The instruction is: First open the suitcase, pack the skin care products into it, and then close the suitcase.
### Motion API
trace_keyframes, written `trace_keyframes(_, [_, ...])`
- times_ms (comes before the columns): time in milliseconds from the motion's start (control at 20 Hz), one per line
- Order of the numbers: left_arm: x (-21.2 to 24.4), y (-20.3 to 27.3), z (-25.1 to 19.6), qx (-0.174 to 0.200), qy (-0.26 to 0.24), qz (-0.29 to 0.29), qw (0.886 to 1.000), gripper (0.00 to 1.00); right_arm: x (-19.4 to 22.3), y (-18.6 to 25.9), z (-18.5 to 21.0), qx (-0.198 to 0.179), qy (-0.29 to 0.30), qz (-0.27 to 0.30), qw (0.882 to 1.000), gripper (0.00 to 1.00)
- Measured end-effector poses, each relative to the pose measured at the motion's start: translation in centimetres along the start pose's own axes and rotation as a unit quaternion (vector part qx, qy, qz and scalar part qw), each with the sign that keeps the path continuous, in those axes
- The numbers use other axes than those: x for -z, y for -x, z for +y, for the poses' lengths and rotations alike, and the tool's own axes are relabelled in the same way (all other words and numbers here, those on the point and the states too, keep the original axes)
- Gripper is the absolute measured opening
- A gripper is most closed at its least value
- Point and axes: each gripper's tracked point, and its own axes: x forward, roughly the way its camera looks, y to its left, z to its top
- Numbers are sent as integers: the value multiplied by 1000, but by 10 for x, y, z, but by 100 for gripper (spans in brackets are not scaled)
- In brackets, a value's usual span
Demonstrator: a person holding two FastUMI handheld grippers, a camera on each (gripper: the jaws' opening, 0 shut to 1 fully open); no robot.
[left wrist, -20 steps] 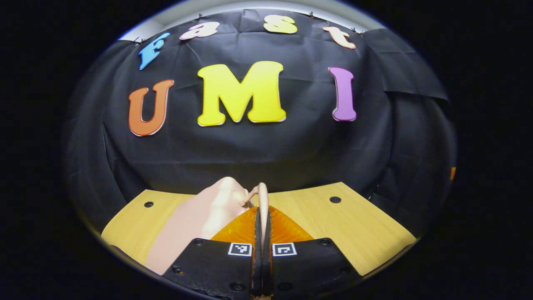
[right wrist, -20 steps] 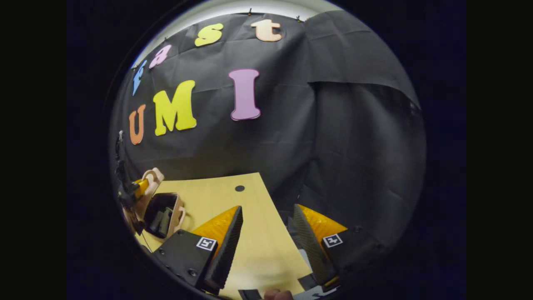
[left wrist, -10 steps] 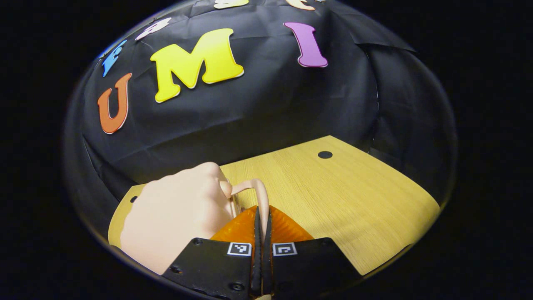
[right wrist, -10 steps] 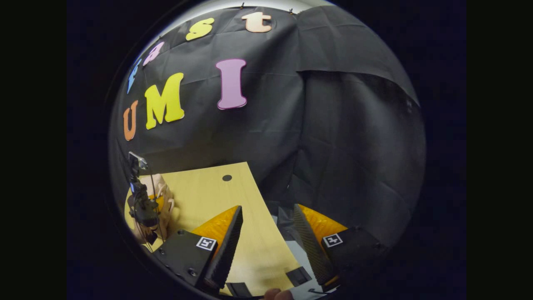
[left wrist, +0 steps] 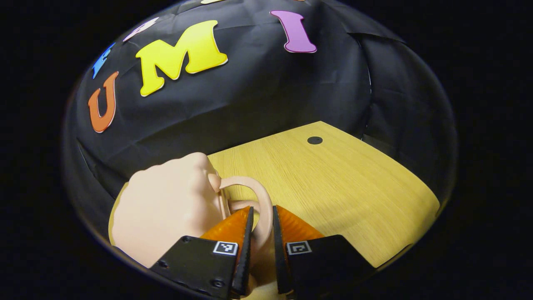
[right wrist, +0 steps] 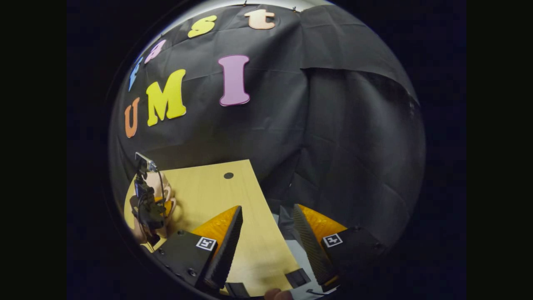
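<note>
A pale pink suitcase (left wrist: pixel 166 208) lies shut on the wooden table (left wrist: pixel 341 183), low and left in the left gripper view. Its curved handle (left wrist: pixel 254 189) runs down between the fingers of my left gripper (left wrist: pixel 261 210). Those fingers stand slightly apart, open around the handle. In the right gripper view the suitcase (right wrist: pixel 161 183) is small at the far left, with the left gripper (right wrist: pixel 145 206) over it. My right gripper (right wrist: pixel 266 212) is open and holds nothing. It hovers above the table's right edge, well away from the suitcase.
The table (right wrist: pixel 208 196) has a round dark hole (left wrist: pixel 315 140) near its far corner. Black cloth walls close in behind and to the right. Past the table's right edge, grey floor with a dark block (right wrist: pixel 297 277) lies below. A fingertip (right wrist: pixel 277 295) shows at the bottom.
The left gripper's fingers, pressed tight on the handle before, have parted. The suitcase, open a second ago, now lies shut, and the left gripper has lowered. The right gripper barely moved.
</note>
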Motion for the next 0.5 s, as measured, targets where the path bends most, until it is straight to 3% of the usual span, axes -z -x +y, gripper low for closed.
trace_keyframes(150, [0, 16, -4, 7, 25, 6, 1000, 41, -5, -8, 20, -25, 13, -4, 1000, 75])
trace_keyframes(300, [-5, 45, -12, 21, 55, -8, 998, 77, -18, -17, 52, -60, 31, -21, 998, 74])
trace_keyframes(350, [-13, 57, -10, 21, 64, -23, 997, 84, -23, -21, 64, -73, 33, -26, 996, 75])
trace_keyframes(400, [-22, 69, -7, 22, 74, -38, 996, 95, -30, -23, 79, -87, 35, -35, 995, 70])
trace_keyframes(500, [-43, 96, 9, 11, 91, -72, 993, 97, -45, -25, 107, -111, 43, -59, 991, 74])
